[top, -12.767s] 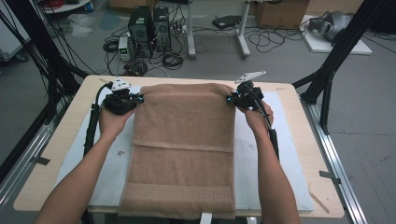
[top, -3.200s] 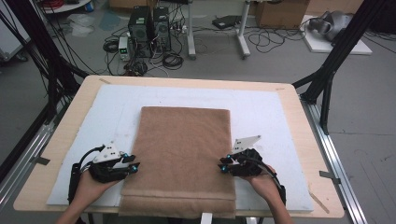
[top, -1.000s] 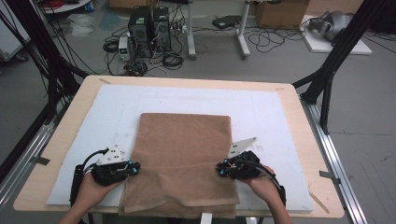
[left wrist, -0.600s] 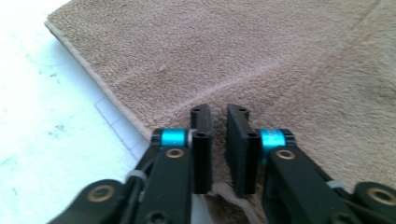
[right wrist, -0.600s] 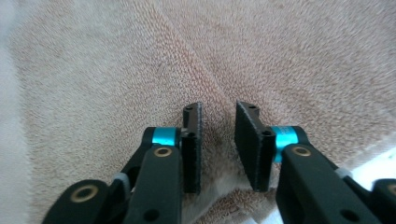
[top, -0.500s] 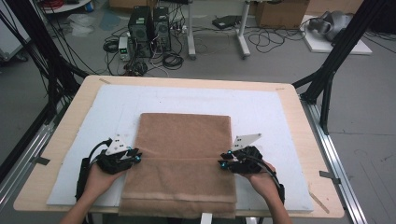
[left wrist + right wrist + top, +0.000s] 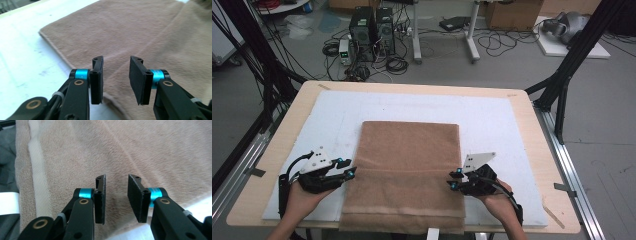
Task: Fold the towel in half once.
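A white mat (image 7: 492, 120) is laid across a light wooden table (image 7: 532, 125), which is flanked by metal rails (image 7: 569, 167). On the grey floor beyond, two black computer towers (image 7: 372, 25) are ringed by tangled cables (image 7: 397, 62), beside the white legs of a stand (image 7: 469, 35). Cardboard boxes (image 7: 507, 12) are seen at the back, and black frame struts (image 7: 574, 55) are angled down at the right.
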Demonstrator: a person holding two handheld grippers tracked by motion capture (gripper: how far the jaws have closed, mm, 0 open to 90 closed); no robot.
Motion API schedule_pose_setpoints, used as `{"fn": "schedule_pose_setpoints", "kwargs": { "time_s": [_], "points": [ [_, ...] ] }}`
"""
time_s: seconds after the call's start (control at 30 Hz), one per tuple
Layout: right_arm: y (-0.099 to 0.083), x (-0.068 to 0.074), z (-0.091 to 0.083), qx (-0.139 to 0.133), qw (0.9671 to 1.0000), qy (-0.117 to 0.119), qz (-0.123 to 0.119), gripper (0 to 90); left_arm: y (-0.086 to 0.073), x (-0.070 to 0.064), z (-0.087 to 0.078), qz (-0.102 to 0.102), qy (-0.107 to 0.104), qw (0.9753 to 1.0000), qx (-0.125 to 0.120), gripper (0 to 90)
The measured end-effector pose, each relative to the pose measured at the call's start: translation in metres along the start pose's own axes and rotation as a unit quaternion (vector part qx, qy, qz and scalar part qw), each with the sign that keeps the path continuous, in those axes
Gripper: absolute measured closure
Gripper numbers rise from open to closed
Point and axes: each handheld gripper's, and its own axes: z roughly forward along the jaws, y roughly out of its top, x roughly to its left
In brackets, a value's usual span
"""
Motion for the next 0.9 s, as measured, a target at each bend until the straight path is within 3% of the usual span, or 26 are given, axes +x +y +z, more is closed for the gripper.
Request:
{"fn": "schedule_pose_setpoints", "kwargs": {
  "time_s": [0.07, 0.17, 0.33, 0.6, 0.9],
  "points": [
    [-0.002, 0.000, 0.006, 0.006, 1.0000, 0.005, 0.000, 66.2, -0.003, -0.004, 0.004, 0.011, -0.009, 0.9998, 0.013, 63.6],
    [-0.003, -0.001, 0.014, 0.012, 0.9999, 0.010, 0.001, 66.0, -0.012, -0.005, 0.016, 0.011, -0.028, 0.9988, 0.038, 65.3],
    [-0.006, -0.002, 0.024, 0.027, 0.9996, 0.008, 0.002, 67.5, -0.023, -0.008, 0.033, 0.024, -0.042, 0.9956, 0.080, 67.5],
    [-0.007, -0.003, 0.028, 0.028, 0.9996, 0.007, 0.002, 73.9, -0.024, -0.008, 0.035, 0.023, -0.038, 0.9959, 0.079, 76.7],
    [-0.008, -0.005, 0.028, 0.024, 0.9995, 0.014, 0.015, 75.4, -0.025, -0.007, 0.035, 0.013, -0.042, 0.9963, 0.074, 77.0]
  ]
}}
